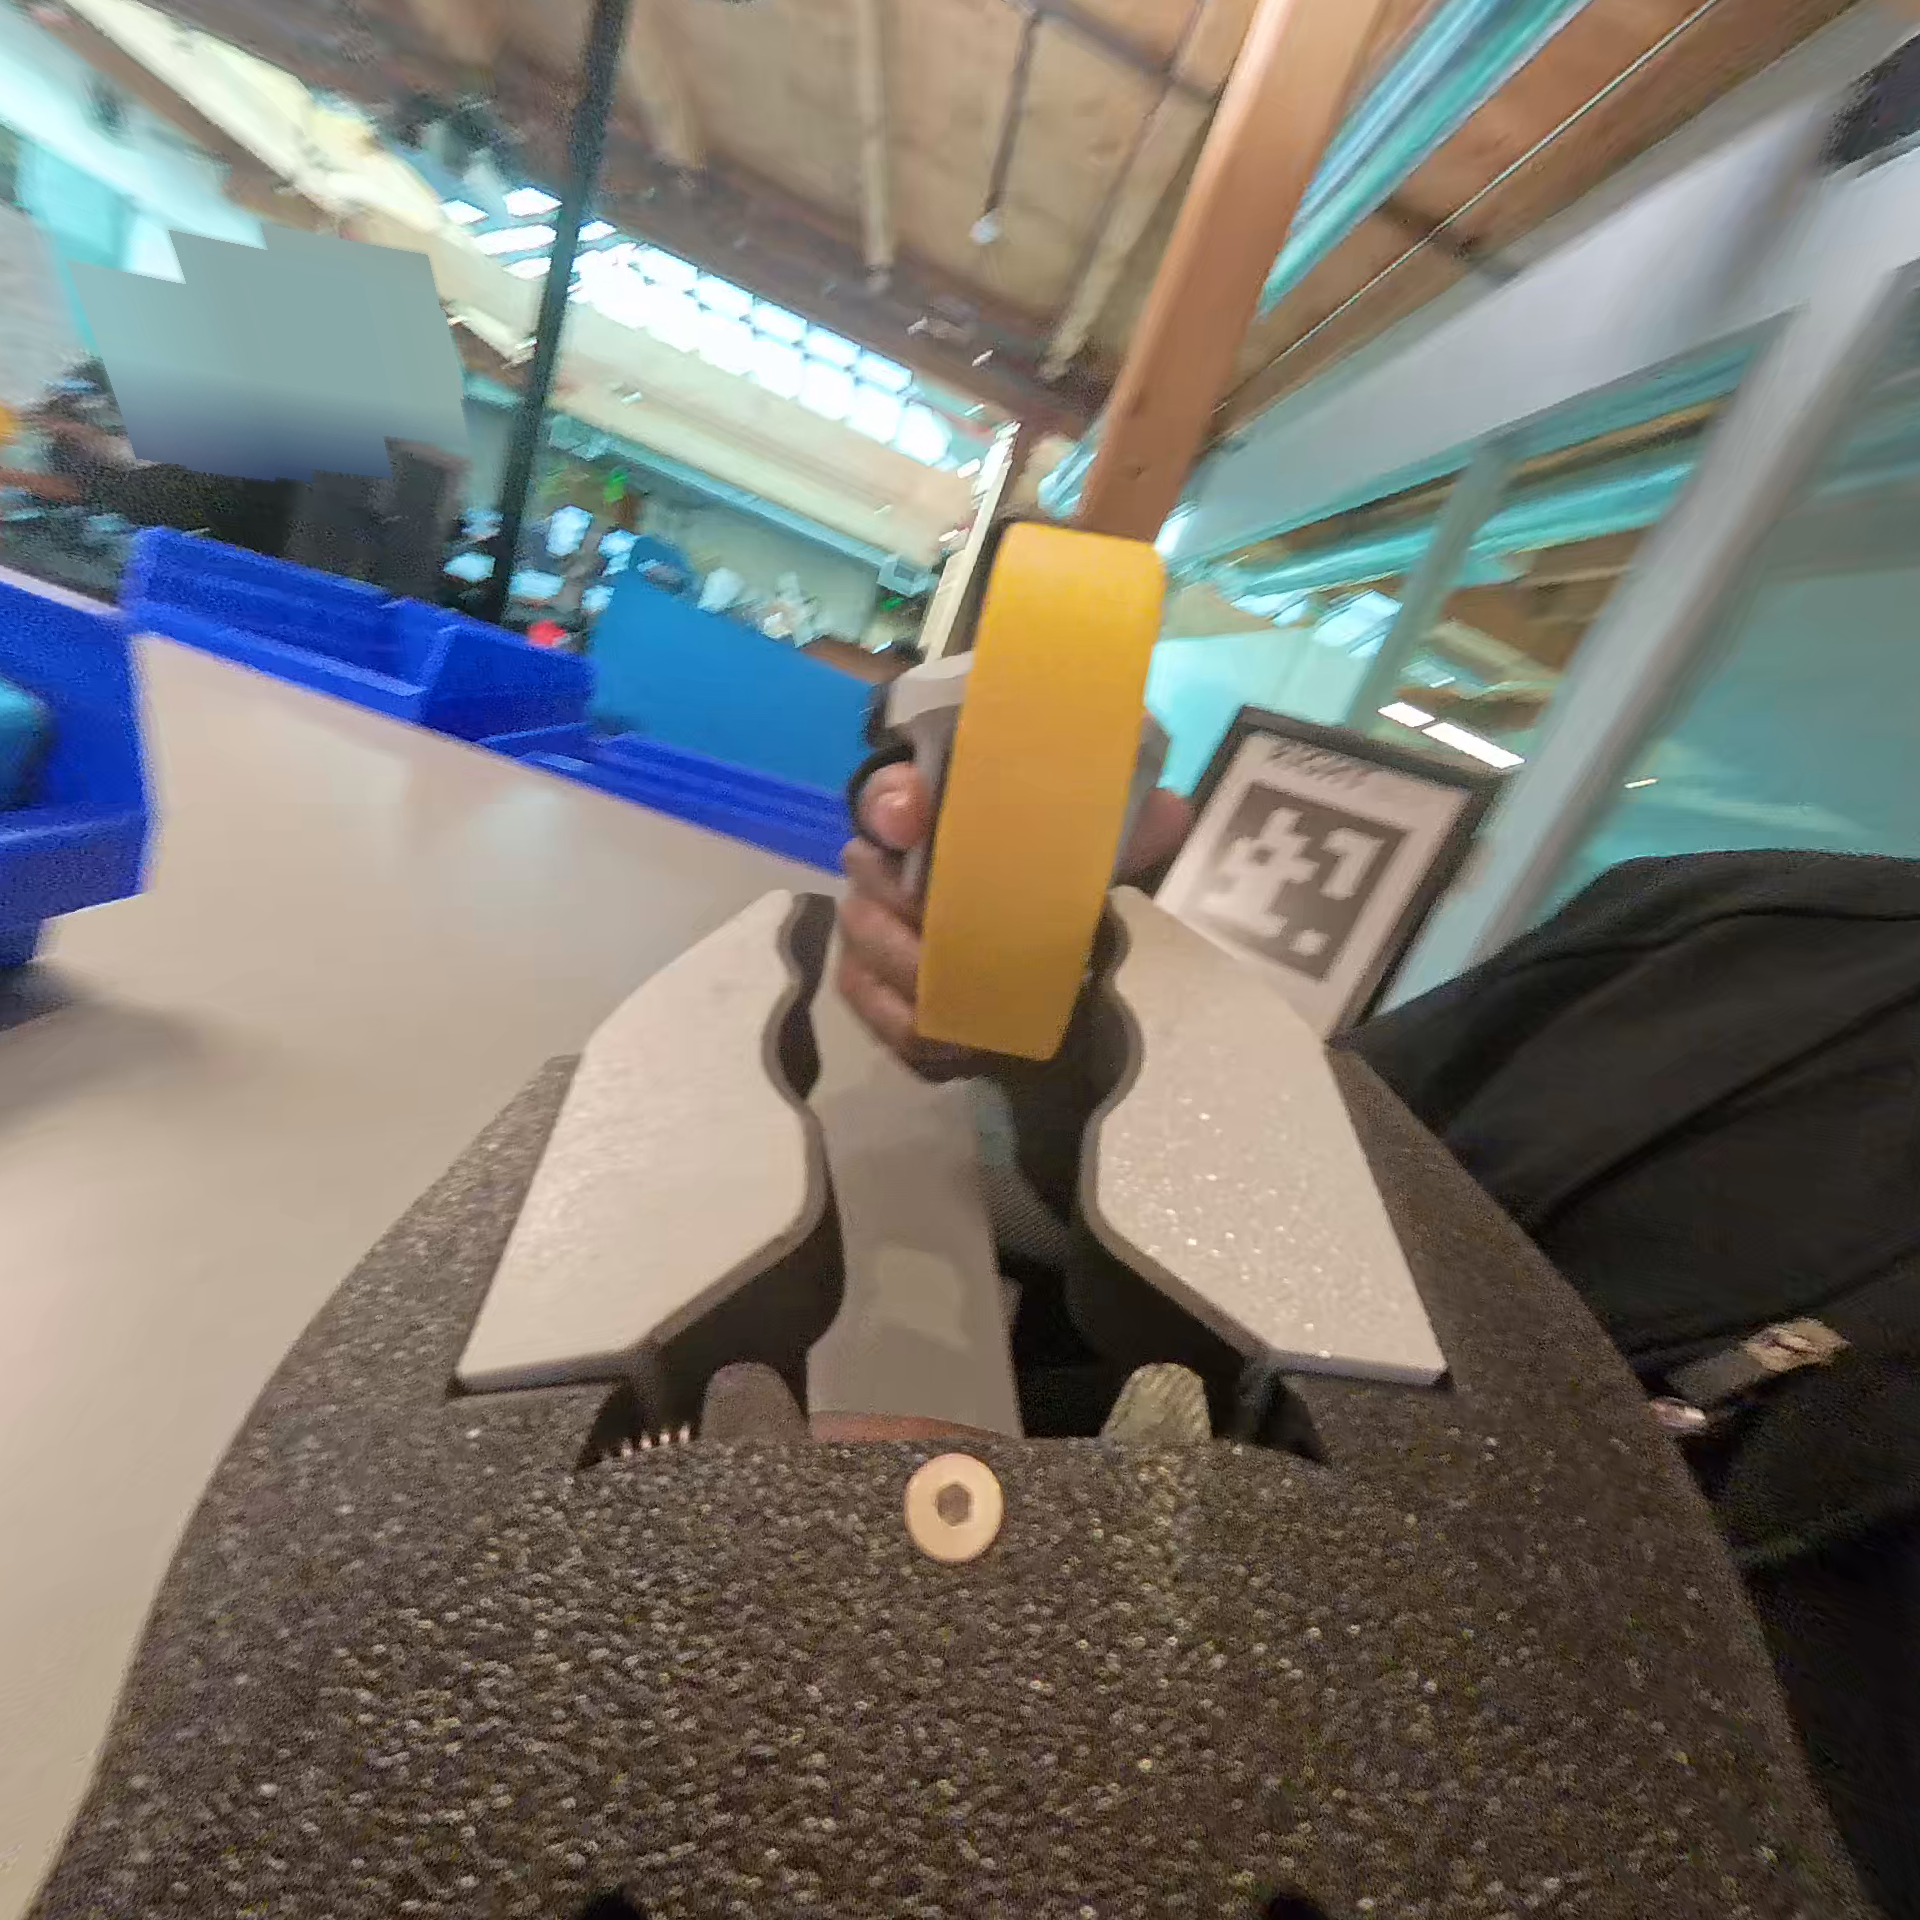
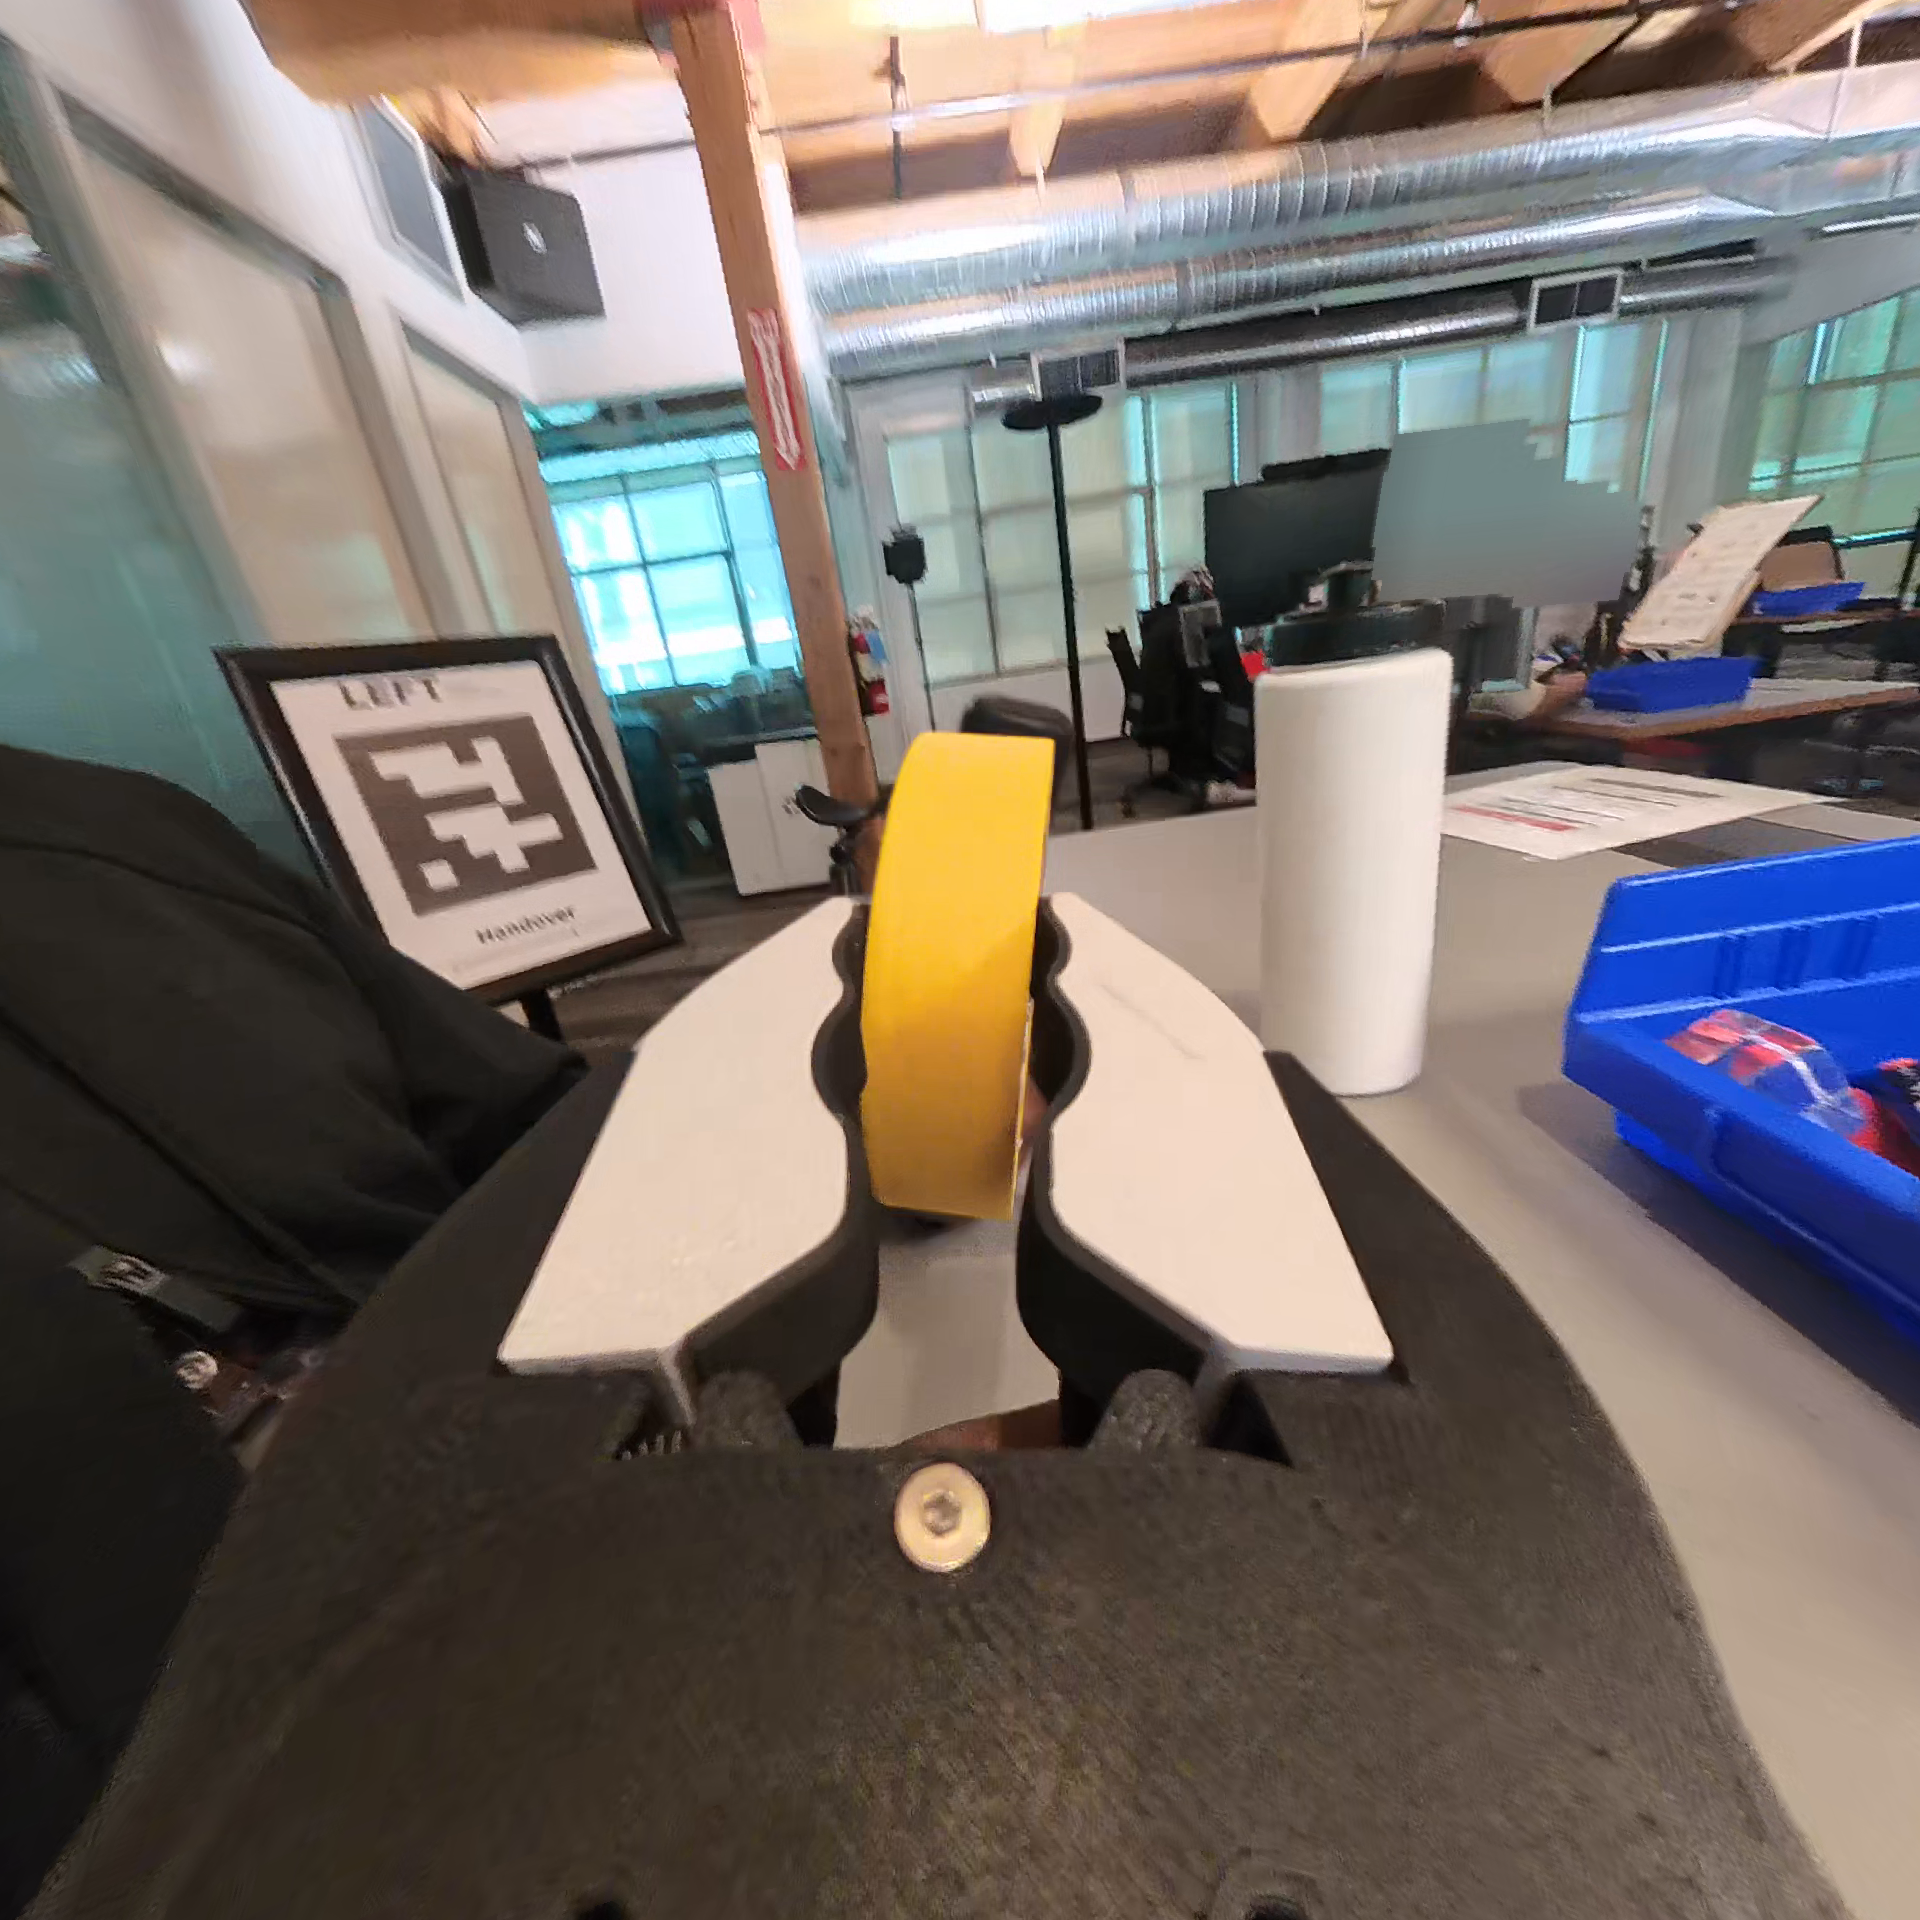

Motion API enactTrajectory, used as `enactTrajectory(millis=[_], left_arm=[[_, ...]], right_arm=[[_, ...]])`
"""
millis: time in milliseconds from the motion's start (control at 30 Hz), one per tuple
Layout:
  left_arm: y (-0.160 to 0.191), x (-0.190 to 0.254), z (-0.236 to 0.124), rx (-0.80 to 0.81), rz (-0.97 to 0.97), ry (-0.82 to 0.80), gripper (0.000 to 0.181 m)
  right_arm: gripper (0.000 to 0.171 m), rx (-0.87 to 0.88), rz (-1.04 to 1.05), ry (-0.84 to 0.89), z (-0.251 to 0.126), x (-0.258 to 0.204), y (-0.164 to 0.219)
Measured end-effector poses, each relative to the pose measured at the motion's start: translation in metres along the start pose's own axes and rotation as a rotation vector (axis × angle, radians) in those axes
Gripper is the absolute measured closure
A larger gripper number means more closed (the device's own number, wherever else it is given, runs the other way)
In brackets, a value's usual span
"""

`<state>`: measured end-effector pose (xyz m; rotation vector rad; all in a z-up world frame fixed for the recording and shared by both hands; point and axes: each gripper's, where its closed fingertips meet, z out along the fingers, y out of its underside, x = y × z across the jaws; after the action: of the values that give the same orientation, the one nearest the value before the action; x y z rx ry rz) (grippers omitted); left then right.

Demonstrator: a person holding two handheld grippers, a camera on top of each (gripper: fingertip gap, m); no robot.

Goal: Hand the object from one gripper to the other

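One yellow tape roll, two tools over the grey desk [image 2: 1714,1403].

The right tool [image 2: 951,925] pinches the edge-on roll of yellow masking tape [image 2: 951,977] at 12 o'clock between its two grey fingers. The left tool [image 1: 951,914] gapes wide, empty, its right finger just beside the roll [image 1: 1039,790]. One white paper-towel roll [image 2: 1345,883] stands at 2 o'clock; one blue plastic bin [image 2: 1756,1039] at 3.

Opposed close wrist views, shared tape roll [image 1: 1039,790]

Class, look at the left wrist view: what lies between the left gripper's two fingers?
The lower part of the yellow tape roll, nearer the right finger; the left gripper stands open.
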<state>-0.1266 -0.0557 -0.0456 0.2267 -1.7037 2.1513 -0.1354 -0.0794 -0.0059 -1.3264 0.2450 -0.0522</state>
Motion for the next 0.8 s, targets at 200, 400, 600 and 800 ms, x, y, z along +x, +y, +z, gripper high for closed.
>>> enactTrajectory(millis=[200,400,600,800], left_arm=[[-0.005,0.003,0.006,0.066,-0.008,0.033,0.152],[-0.021,-0.016,0.003,0.211,-0.055,-0.064,0.152],[-0.029,-0.049,-0.01,0.292,-0.125,-0.235,0.151],[-0.027,-0.064,-0.012,0.252,-0.023,-0.41,0.151]], right_arm=[[0.142,0.082,0.089,0.052,-0.005,0.014,-0.006],[0.112,0.004,-0.221,0.353,-0.022,0.045,-0.002],[0.106,-0.212,-1.043,0.568,-0.03,0.043,0.007],[0.113,-0.51,-1.546,0.693,-0.017,0.065,0.05]])
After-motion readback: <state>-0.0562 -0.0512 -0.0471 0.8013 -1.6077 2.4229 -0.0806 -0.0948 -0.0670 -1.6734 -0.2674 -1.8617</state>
